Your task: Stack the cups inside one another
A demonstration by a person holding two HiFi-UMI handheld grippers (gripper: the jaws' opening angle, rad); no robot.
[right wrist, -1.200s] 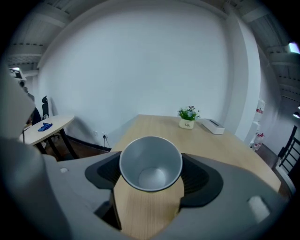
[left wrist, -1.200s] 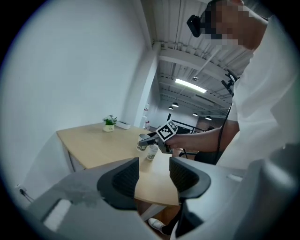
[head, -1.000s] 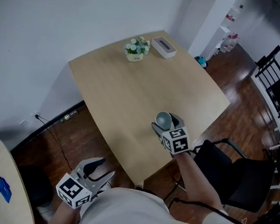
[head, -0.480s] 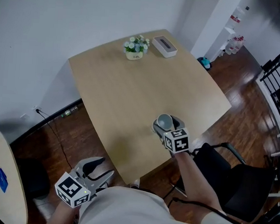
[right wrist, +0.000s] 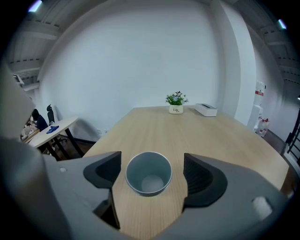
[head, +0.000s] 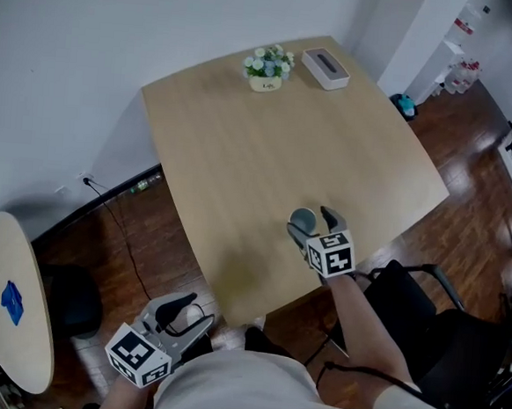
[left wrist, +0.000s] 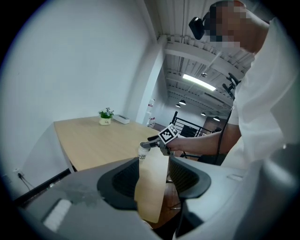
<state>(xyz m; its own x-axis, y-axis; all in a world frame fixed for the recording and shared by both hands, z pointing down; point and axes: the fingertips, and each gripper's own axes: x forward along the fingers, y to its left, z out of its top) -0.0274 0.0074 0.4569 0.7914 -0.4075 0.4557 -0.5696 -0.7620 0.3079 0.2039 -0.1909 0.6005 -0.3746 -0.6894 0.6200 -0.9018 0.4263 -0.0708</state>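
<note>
A grey-blue cup (right wrist: 148,172) stands upright on the wooden table (head: 242,154), close to its near edge, and also shows in the head view (head: 303,218) and the left gripper view (left wrist: 142,151). My right gripper (head: 312,223) straddles it with the jaws open, a gap on each side of the cup (right wrist: 149,178). The cup is empty inside. My left gripper (head: 183,312) hangs low beside the table's near left edge, below the tabletop, open with nothing between its jaws (left wrist: 152,176).
A small flower pot (head: 268,68) and a white box (head: 325,68) sit at the table's far edge. A black chair (head: 432,319) stands right of my right arm. A round side table (head: 10,303) is at the left, with a cable on the wooden floor.
The right jaws have spread away from the cup, which stays on the table near the edge. The head view has shifted a little. My left gripper stays low.
</note>
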